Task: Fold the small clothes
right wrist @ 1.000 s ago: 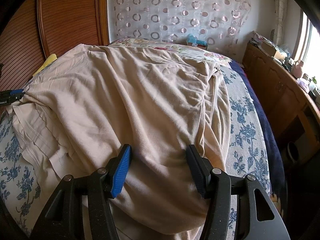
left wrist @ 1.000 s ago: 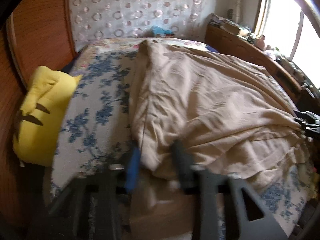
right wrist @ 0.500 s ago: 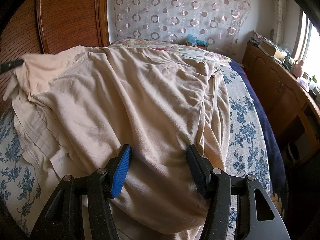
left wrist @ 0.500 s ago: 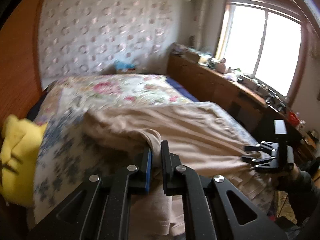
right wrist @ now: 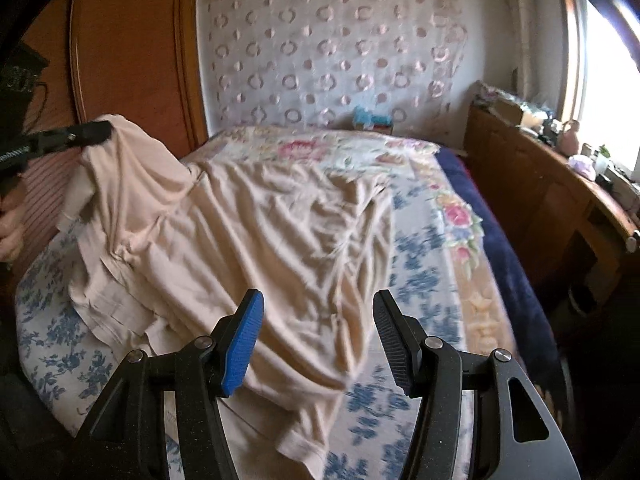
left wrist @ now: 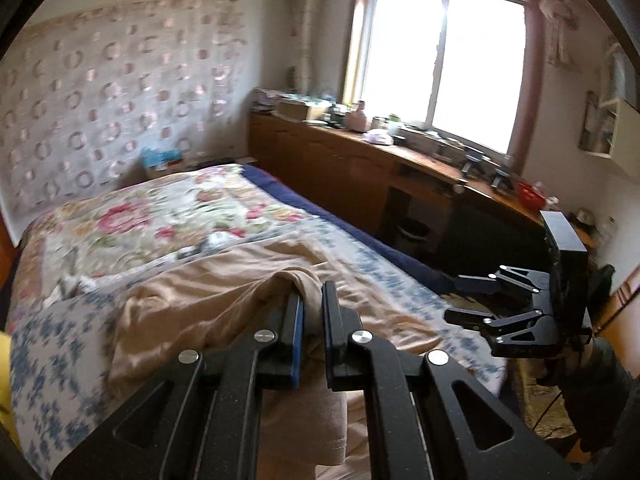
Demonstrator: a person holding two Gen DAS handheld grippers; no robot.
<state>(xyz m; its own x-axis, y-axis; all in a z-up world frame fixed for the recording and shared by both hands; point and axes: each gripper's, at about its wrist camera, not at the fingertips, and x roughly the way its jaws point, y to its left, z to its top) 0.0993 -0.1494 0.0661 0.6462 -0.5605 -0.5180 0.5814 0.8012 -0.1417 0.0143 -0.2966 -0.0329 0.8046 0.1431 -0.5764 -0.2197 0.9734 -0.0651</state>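
Note:
A beige garment lies spread and wrinkled on the flowered bed. My left gripper is shut on a bunched edge of the beige garment and holds it lifted above the bed; it shows at the left of the right wrist view with cloth hanging from it. My right gripper is open and empty, low over the garment's near edge. It also shows at the right of the left wrist view, open.
A wooden wardrobe stands to the left of the bed. A long wooden cabinet with clutter runs under the window on the right. A yellow plush lies at the bed's left edge. A patterned curtain hangs behind the bed.
My left gripper closed on the garment's edge and lifted it up off the bed, pulling the cloth up on the left. My right gripper stayed open and moved back slightly.

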